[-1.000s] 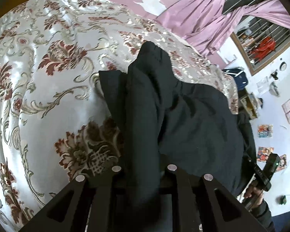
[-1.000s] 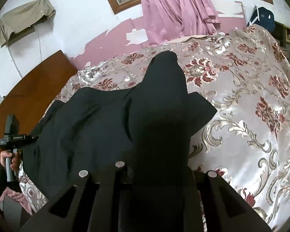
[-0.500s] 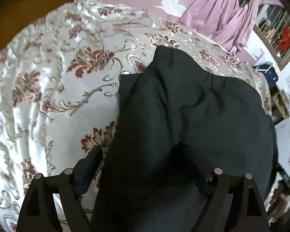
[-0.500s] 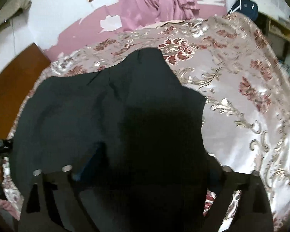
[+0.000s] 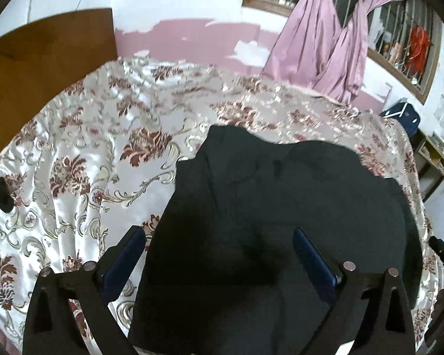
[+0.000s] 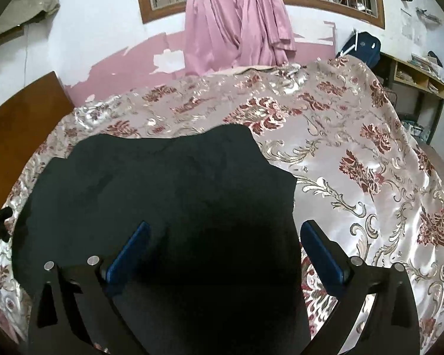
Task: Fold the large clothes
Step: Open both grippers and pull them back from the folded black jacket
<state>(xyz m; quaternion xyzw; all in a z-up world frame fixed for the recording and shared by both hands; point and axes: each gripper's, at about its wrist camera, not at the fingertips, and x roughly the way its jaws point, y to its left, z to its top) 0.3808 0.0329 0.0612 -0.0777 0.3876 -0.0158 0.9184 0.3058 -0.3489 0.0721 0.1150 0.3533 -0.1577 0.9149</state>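
Here, the floral satin bedspread is covering the whole bed, and the black garment is lying folded on its near part, below the pink curtains. The left gripper and right gripper are both hovering over the cloth; their jaws have just been opening and are standing wide, pinching nothing.

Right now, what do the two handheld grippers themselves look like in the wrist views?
Both look alike. The left gripper and right gripper each have two black angular fingers with triangular cut-outs, round silver pins on top and blue pads on the inner faces. No cables, markings or sleeves show.
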